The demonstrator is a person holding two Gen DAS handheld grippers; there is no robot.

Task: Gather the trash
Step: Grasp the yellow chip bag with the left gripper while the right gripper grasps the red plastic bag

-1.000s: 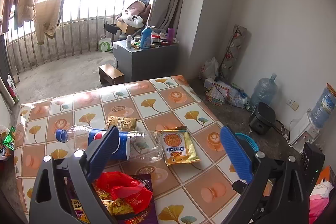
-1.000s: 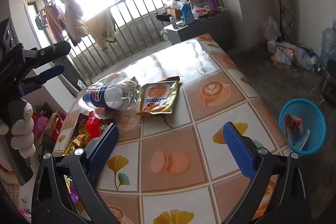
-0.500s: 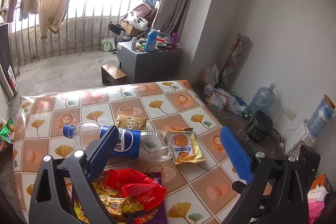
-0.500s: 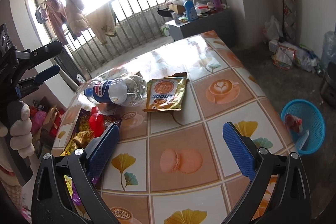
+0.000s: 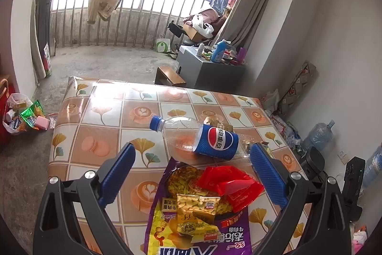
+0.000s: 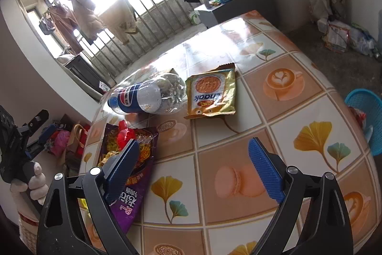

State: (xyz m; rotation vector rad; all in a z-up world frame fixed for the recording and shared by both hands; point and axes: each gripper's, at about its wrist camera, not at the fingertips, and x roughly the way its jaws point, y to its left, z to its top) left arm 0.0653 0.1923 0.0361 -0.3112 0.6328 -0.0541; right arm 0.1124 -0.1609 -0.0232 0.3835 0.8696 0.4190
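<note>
Tongs of the left hand (image 5: 192, 169) hang spread wide over a heap of wrappers at the near edge of a tiled-pattern tabletop (image 5: 100, 135), gripping nothing. Between their blue pads lies a purple snack bag (image 5: 198, 226), with a crumpled red wrapper (image 5: 229, 183) and a small yellow packet (image 5: 198, 209) piled on top of it. Just beyond sits an empty cola bottle (image 5: 198, 135) on its side, blue cap pointing left. The right tongs (image 6: 193, 159) also hold nothing; their jaws are closing slightly over bare tabletop, with the purple bag's corner beside the left pad. Farther out in that view lie the bottle and, just beside it, a gold biscuit packet (image 6: 211, 93). A blue basket (image 6: 367, 111) stands on the floor off the right edge of the tabletop, with what looks like some litter already inside. A gloved hand (image 6: 31, 185) grips the left tool's handle at the far left of the right view.

By the look of things the collection is at the reaching stage, with all the visible tabletop litter still lying there. The likely next move is for the left tongs to descend on the red wrapper or the bag beneath and close; thin, slippery film calls for a firm pinch on a raised fold.
</note>
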